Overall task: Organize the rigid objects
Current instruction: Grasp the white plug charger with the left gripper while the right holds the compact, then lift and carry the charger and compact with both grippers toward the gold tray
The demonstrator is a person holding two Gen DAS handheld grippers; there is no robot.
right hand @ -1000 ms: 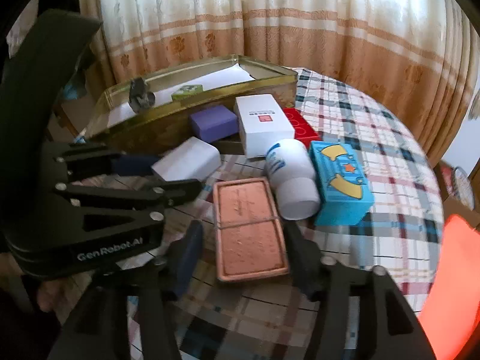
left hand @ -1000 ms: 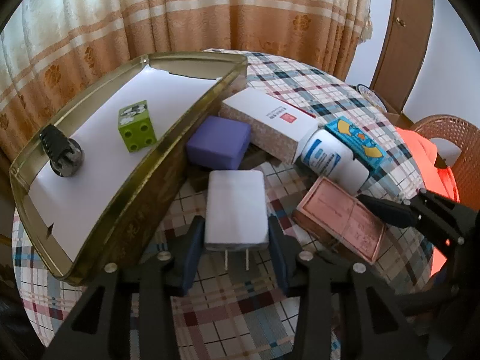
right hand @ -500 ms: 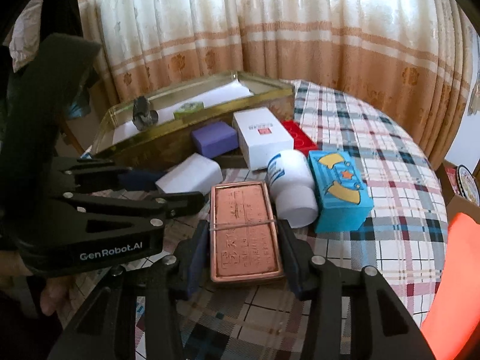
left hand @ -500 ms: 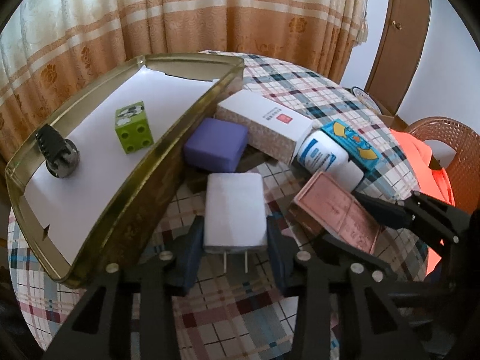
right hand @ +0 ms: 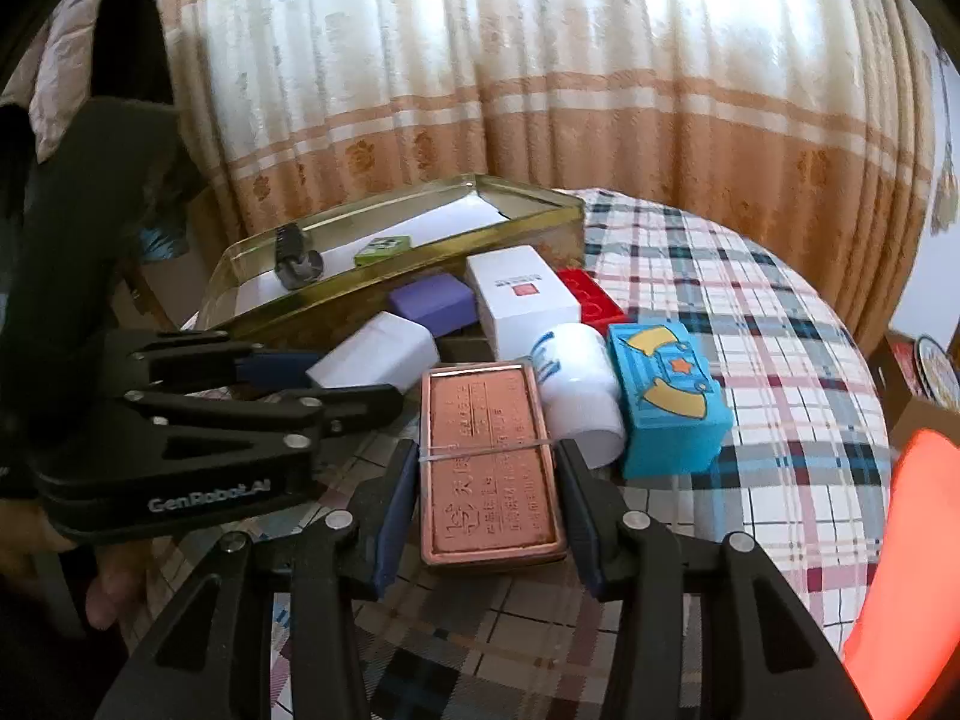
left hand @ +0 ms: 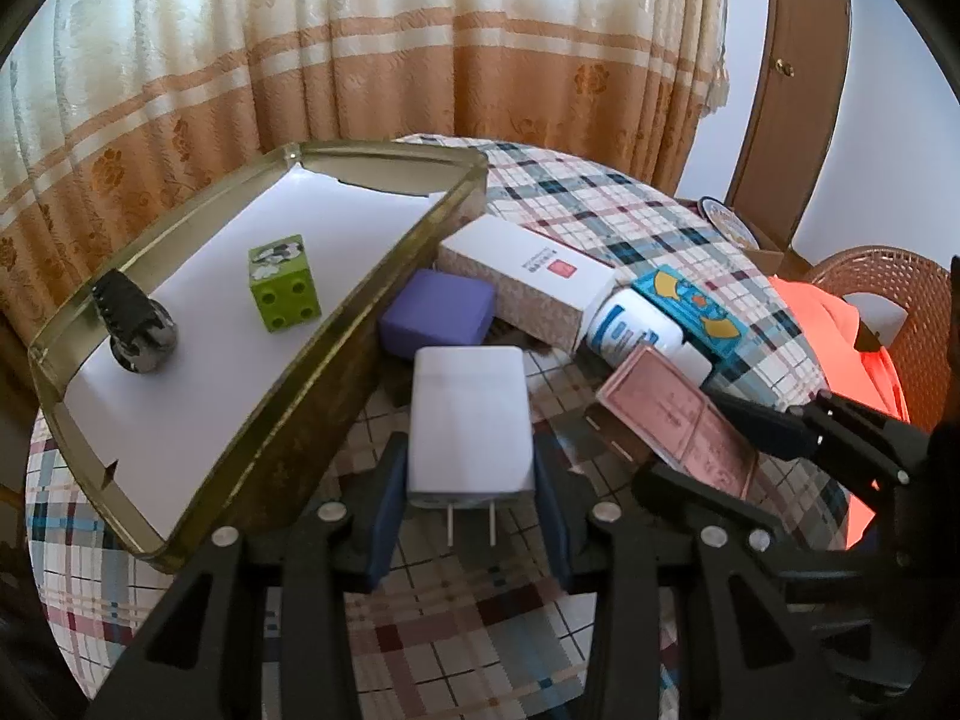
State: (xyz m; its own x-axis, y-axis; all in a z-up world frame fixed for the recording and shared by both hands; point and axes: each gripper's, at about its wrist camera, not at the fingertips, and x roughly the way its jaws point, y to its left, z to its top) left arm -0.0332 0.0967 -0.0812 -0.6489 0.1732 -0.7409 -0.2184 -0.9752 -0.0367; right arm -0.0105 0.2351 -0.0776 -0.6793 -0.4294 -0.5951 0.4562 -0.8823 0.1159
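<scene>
My left gripper (left hand: 471, 510) is shut on a white plug charger (left hand: 468, 420), prongs toward the camera, held beside the gold tin tray (left hand: 336, 372). The charger also shows in the right wrist view (right hand: 375, 354). My right gripper (right hand: 489, 510) is shut on a copper-pink flat tin (right hand: 489, 462) with a rubber band round it, raised off the checked tablecloth. That tin also shows in the left wrist view (left hand: 678, 414). In the tray, on white paper, lie a green dice block (left hand: 282, 282) and a dark metal part (left hand: 135, 324).
Next to the tray lie a purple box (left hand: 438, 312), a white carton (left hand: 528, 276), a white bottle (right hand: 576, 384), a blue block (right hand: 666, 396) and a red brick (right hand: 591, 300). A wicker chair with orange cloth (left hand: 840, 324) stands right. Curtains hang behind the round table.
My right gripper closed on the copper-pink tin and lifted it off the cloth. My left gripper kept hold of the white charger and raised it slightly.
</scene>
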